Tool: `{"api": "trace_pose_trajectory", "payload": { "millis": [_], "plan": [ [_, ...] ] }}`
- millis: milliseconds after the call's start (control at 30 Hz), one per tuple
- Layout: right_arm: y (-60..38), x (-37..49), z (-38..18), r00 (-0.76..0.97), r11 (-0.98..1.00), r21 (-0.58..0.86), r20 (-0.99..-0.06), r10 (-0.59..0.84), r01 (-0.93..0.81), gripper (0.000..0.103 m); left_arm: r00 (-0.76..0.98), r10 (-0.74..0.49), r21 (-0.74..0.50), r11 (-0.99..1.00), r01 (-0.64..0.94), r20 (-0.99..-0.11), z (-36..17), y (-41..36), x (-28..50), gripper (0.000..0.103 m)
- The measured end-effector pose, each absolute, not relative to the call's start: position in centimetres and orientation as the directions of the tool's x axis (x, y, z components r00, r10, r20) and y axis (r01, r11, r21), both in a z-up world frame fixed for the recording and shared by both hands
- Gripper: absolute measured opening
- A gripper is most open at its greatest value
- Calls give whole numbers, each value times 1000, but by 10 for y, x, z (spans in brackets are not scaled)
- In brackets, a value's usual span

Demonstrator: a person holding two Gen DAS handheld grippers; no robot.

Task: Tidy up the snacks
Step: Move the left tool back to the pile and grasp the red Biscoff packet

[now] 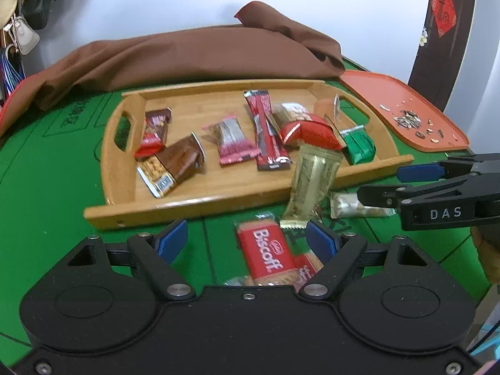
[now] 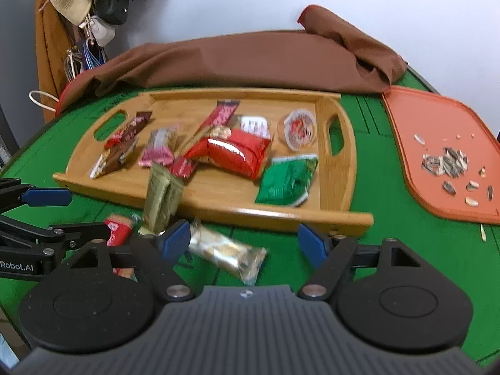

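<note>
Snacks: nine on tray (image 2: 337, 218), three on green felt (image 2: 406, 250).

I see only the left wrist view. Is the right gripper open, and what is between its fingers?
Observer: The right gripper is open; a silver-gold packet lies on the green table between its fingers.
Operator: The round thing by the tray's right handle? I see it edge-on.
Observer: A round cup in the wooden tray, its red-and-white lid facing the right camera.
Operator: Anything beside the orange board?
Observer: One seed lies on the table just off the orange board.
</note>
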State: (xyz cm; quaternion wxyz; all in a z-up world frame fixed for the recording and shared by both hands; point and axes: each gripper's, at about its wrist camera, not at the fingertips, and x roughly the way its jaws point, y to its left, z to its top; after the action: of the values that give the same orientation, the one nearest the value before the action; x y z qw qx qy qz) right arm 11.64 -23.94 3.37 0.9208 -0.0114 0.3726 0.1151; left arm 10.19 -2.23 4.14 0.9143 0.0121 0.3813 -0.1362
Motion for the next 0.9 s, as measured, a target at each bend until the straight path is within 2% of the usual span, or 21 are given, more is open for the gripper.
{"api": "trace_pose_trajectory", "payload": {
  "millis": [167,333,567,700,767,800,900],
  "plan": [
    [-242,113,24,678,973,73,-705,206,-220,85,655,-248,-102,962,253,-714,32,-28,103,82],
    [-242,111,18,668,971,76,-714,212,-226,86,644,-238,-89,963,254,-727,26,-35,105,70],
    [-240,111,15,662,968,66,-719,213,-240,87,635,-246,-89,959,268,-732,22,-42,106,65],
    [-237,111,14,663,967,52,-719,210,-250,87,639,-246,-89,960,267,-729,22,-44,107,55],
    [-235,111,14,663,966,46,-718,209,-255,88,643,-244,-90,961,262,-726,22,-44,107,45],
    [-234,111,14,664,965,43,-718,210,-258,88,647,-238,-87,963,257,-725,22,-44,107,35],
    [-231,111,14,663,963,38,-718,212,-266,88,647,-243,-102,963,248,-723,23,-40,107,34]
  ]
}}
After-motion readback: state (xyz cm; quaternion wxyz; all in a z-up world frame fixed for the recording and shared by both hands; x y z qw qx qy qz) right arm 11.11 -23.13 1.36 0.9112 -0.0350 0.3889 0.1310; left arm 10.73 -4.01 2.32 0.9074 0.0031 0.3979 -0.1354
